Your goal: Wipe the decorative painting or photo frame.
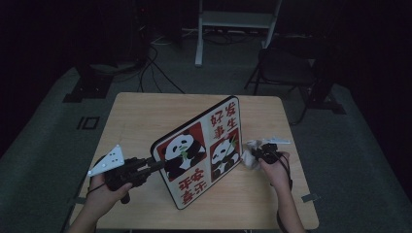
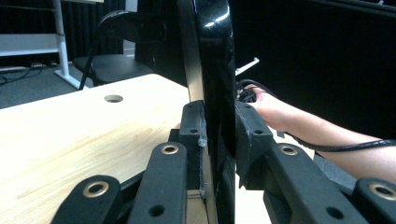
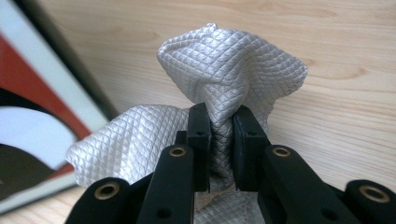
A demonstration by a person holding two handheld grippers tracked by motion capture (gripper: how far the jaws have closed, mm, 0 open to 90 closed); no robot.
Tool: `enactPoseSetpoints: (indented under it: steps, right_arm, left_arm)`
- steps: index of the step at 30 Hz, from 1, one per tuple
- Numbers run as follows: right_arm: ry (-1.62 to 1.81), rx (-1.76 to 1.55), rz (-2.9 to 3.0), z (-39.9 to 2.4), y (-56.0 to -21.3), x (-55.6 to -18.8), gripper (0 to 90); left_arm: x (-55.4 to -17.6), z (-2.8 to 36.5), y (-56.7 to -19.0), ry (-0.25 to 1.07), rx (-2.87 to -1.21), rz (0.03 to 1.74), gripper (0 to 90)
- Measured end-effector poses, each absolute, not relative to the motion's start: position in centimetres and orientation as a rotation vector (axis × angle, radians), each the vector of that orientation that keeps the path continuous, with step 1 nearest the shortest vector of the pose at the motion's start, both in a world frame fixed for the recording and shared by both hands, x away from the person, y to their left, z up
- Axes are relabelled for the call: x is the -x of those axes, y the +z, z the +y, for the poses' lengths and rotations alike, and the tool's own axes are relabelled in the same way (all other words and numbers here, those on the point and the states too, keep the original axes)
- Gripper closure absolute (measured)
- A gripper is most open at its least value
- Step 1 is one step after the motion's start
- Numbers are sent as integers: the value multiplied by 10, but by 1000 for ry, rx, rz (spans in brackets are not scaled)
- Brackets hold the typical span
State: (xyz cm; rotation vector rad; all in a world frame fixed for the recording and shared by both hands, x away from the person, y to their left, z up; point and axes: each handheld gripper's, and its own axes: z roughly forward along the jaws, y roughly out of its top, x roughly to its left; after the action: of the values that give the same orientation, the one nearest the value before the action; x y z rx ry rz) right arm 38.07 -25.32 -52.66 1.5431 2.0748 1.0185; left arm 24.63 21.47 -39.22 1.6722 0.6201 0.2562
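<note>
On the pale wooden surface, the large black-edged panda picture board is standing upright on its edge, the left tongs reaching level and pinching its rim. Beside its right end, the right tongs are angling down, pinching the bunched white quilted cloth.

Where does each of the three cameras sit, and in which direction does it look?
High view: above the person's side, looking forward and down at the wooden table; both forearms enter from below, left gripper at left, right gripper at right.
Left gripper view: on the left gripper, looking along its jaws clamped on the panda board edge; the other forearm appears beyond.
Right gripper view: on the right gripper, facing the tabletop, jaws pinching the white cloth.
Shared: the panda board and the table appear in all three.
</note>
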Motion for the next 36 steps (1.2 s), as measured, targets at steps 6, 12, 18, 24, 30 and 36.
enactPoseSetpoints:
  steps: [6,12,18,24,30,36]
  right_arm:
    - [983,-1556,2022,-262,-528,-385,767]
    - [955,-1568,2004,-265,-530,-394,684]
    - [985,-1521,1937,-273,-525,-402,508]
    - [1043,-1503,1924,-278,-517,-401,441]
    - [1080,-1492,1909,-280,-512,-394,392]
    - [1102,-1482,1905,-278,-510,-388,356]
  left_arm:
    - [-246,216,-391,242,-1662,624,760]
    - [-244,217,-389,244,-1660,621,760]
    - [-243,218,-387,244,-1661,617,709]
    - [-240,219,-388,236,-1673,625,687]
    - [-234,222,-385,242,-1676,630,655]
    - [-230,226,-382,235,-1655,638,611]
